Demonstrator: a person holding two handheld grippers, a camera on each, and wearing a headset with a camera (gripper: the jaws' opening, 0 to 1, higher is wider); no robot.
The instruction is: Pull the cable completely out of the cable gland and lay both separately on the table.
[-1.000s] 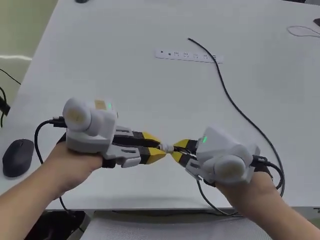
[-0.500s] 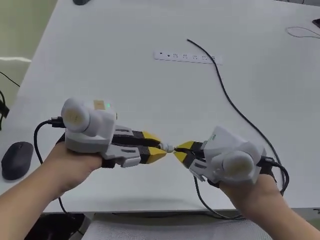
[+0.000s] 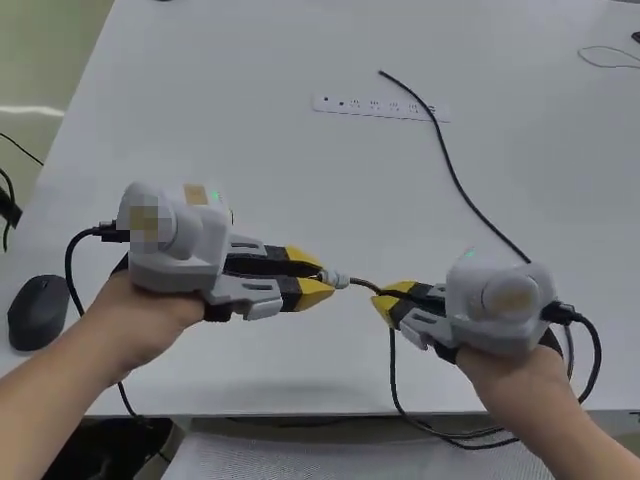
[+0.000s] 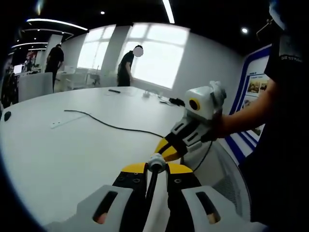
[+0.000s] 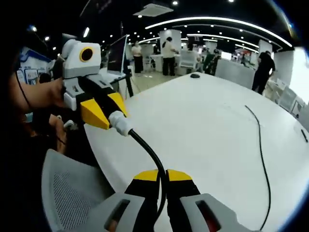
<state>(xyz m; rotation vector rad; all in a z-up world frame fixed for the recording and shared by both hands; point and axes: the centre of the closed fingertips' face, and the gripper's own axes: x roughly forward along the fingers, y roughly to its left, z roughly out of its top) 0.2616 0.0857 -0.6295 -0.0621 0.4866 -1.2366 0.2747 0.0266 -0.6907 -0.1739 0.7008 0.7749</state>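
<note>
Head view: over the near edge of the white bench [image 3: 250,150], the left hand-held gripper [image 3: 326,280] has its yellow-tipped jaws pressed together on the small pale cable gland [image 3: 338,280]. A short stretch of dark cable [image 3: 362,286] runs from the gland to the right hand-held gripper [image 3: 384,299], whose jaws are clamped on it. Both are held in the air above the bench, the two tips near each other but apart. Farther back lie a power strip [image 3: 378,107] and a long black cord [image 3: 470,200]; a mouse [image 3: 35,312] sits at the left edge.

Left gripper view: its own jaws [image 4: 156,169] pinch the round gland [image 4: 156,163] between their tips. The right hand-held gripper [image 4: 168,151] comes in from the right, just beyond the gland.

Right gripper view: its own jaws [image 5: 162,176] are nearly together, squeezing the black cable [image 5: 147,150], which curves up and left into the white gland [image 5: 119,123] held at the tips of the left hand-held gripper [image 5: 112,118]. A mesh chair [image 5: 72,193] shows below the bench edge.
</note>
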